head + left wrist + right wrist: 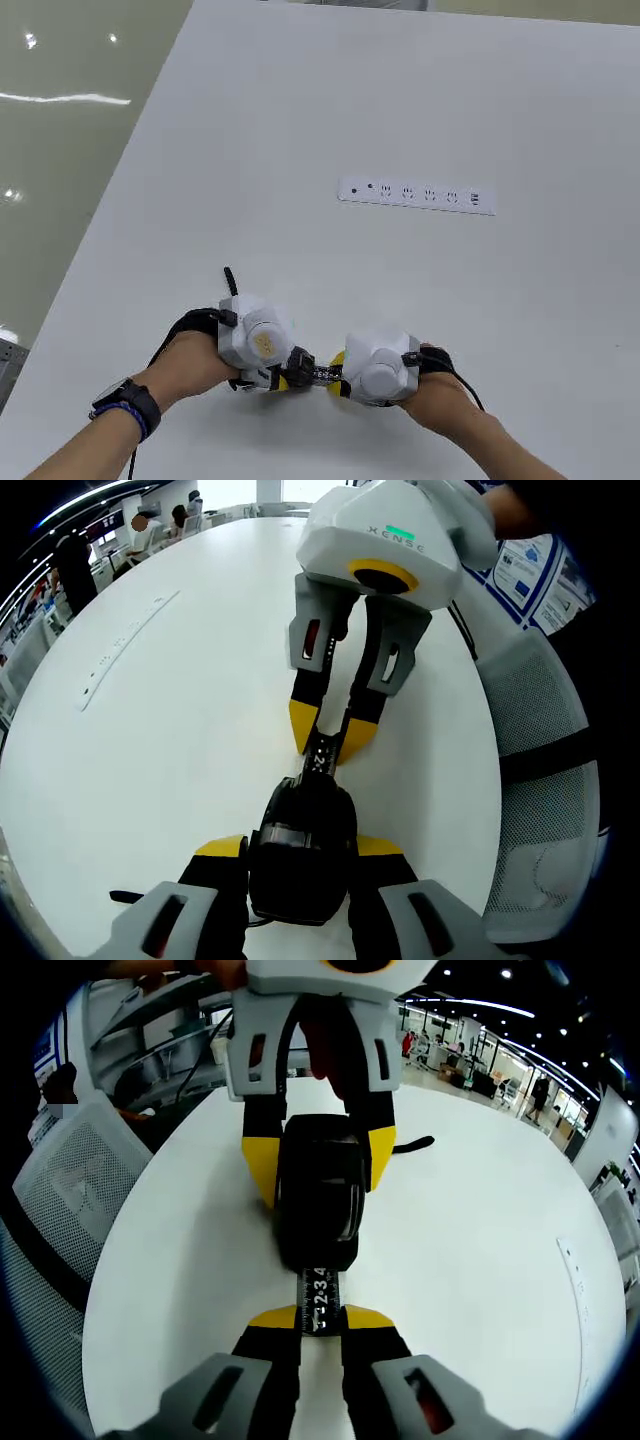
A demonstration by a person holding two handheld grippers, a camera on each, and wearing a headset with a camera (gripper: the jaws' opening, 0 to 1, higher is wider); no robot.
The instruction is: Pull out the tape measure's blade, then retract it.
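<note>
The left claw (300, 848) clamps the seemingly rigid case (320, 1190) while the right claw (322, 1318) pinches the thin, probably springy blade (320, 1298) at its tip.

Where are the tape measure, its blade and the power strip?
tape measure (303, 852): left gripper view, top of its black case.
blade (320, 1298): right gripper view, the numbered strip.
power strip (416, 195): head view, middle of its white body.
</note>
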